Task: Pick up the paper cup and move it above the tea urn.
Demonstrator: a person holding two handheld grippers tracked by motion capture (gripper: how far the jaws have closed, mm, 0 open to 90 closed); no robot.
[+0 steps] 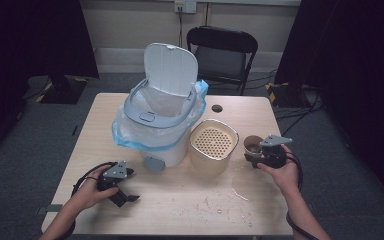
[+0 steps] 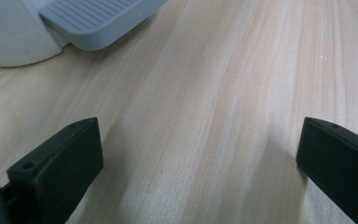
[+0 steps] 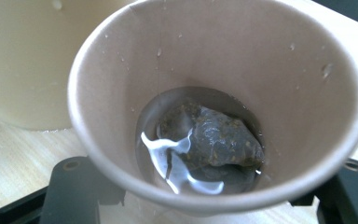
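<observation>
High view is dim with dark corners and only the table [image 1: 180, 200] lit from above, left gripper view is bright with soft shadows beside blurry jaws, right gripper view is sharp with white glare on the liquid [image 3: 177, 168] in the cup [image 3: 121, 93].

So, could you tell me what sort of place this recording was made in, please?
Probably an indoor lab or studio set up for recording, not a home kitchen: a lone wooden table on grey carpet, black curtains at the sides, a folding chair by a bare wall, and cables on the floor.
</observation>
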